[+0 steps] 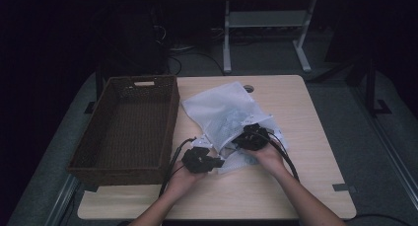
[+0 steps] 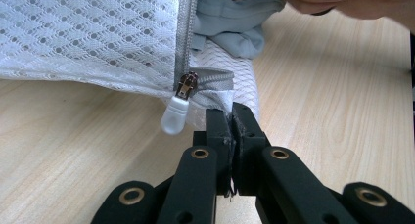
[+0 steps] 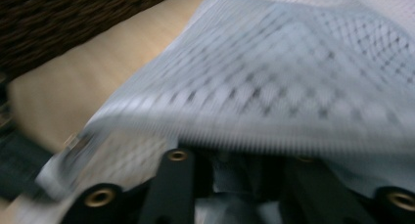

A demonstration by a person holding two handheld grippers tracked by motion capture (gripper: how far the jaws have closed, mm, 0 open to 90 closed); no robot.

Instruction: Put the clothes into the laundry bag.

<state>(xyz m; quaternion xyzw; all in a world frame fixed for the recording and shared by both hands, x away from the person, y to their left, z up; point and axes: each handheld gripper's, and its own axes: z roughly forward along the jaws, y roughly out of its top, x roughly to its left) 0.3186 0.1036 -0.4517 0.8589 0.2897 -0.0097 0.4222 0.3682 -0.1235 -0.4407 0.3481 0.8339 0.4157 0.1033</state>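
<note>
At frame centre, the left gripper (image 2: pixel 230 131) pinches the mesh bag (image 1: pixel 222 110) corner, jaws pressed together beside its zipper pull (image 2: pixel 175 114). The right gripper (image 1: pixel 254 136) reaches under the mesh; its jaws' state cannot be told.

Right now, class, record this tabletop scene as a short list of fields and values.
Surface: light wooden table
Bag: white mesh zip bag, lying flat, mouth partly unzipped
Contents: pale grey cloth showing at the mouth
Zip pull: white tab, hanging free
Left gripper: shut on the bag's edge beside the zip
Right gripper: at the bag's mouth, grip unclear
Basket: dark brown woven rectangular basket, left of the bag
</note>
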